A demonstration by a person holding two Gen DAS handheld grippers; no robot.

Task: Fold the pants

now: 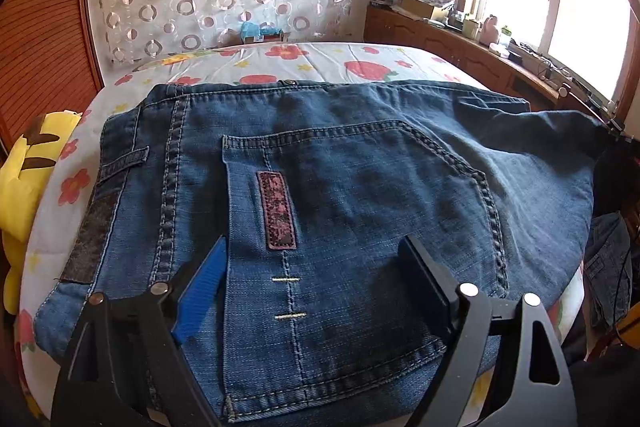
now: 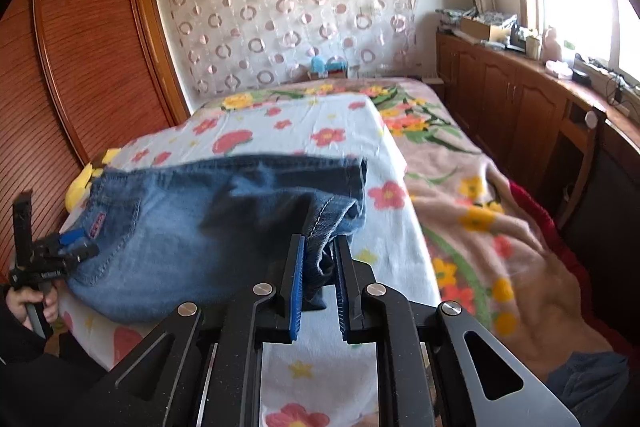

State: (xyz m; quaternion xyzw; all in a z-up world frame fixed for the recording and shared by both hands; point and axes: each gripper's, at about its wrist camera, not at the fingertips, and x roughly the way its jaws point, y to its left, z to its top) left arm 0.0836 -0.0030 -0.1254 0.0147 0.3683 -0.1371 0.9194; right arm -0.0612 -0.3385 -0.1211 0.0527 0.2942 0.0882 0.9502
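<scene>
Pinching a hem of the blue denim pants (image 2: pixel 192 227), the right gripper (image 2: pixel 318 279) lifts it above the floral bedsheet (image 2: pixel 320 131); the left gripper (image 1: pixel 312 267) hovers spread apart over the back pocket (image 1: pixel 360 219).

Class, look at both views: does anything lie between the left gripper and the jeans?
Nothing visible does. The left gripper is open right over the jeans at the back pocket, while the right gripper holds a fold of denim.
</scene>
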